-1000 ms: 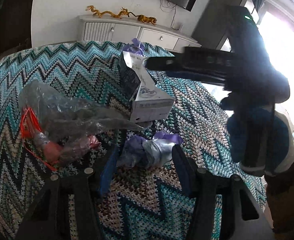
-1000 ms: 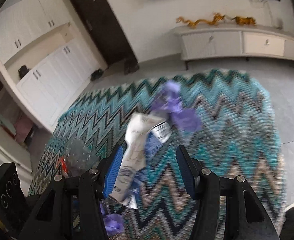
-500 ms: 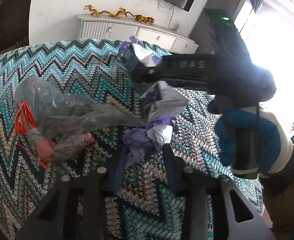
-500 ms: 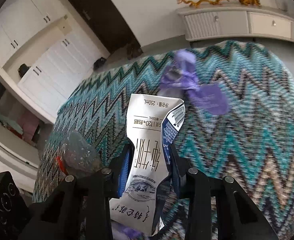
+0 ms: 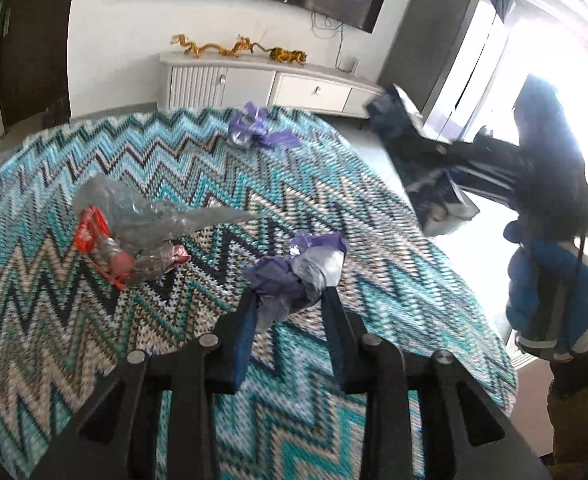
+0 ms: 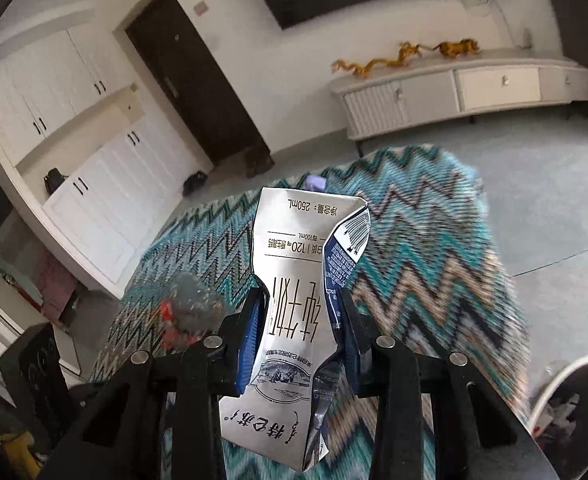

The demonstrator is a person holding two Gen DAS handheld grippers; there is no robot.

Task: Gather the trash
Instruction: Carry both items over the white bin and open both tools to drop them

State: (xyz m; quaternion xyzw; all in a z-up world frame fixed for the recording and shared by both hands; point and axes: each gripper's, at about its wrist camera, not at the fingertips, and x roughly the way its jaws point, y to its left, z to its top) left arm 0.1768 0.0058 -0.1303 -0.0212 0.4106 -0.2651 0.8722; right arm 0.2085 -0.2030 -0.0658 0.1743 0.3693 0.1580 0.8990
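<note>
My left gripper (image 5: 289, 300) is shut on a crumpled purple and silver wrapper (image 5: 298, 272), held just above the zigzag tablecloth (image 5: 173, 168). My right gripper (image 6: 300, 300) is shut on a crushed white and blue milk carton (image 6: 298, 312), lifted above the table; it also shows in the left wrist view (image 5: 434, 176) off the table's right edge. A clear plastic bag with red wrappers (image 5: 133, 228) lies at the left. Another purple wrapper (image 5: 253, 132) lies at the far side.
A trash bin (image 6: 574, 400) with litter inside stands on the floor at the lower right of the right wrist view. A white sideboard (image 5: 261, 84) with gold figures stands against the far wall. The person's blue sleeve (image 5: 550, 292) is at the right.
My right gripper closed on the milk carton, lifted it and swung it off to the right of the table. My left gripper closed on the purple wrapper and raised it slightly.
</note>
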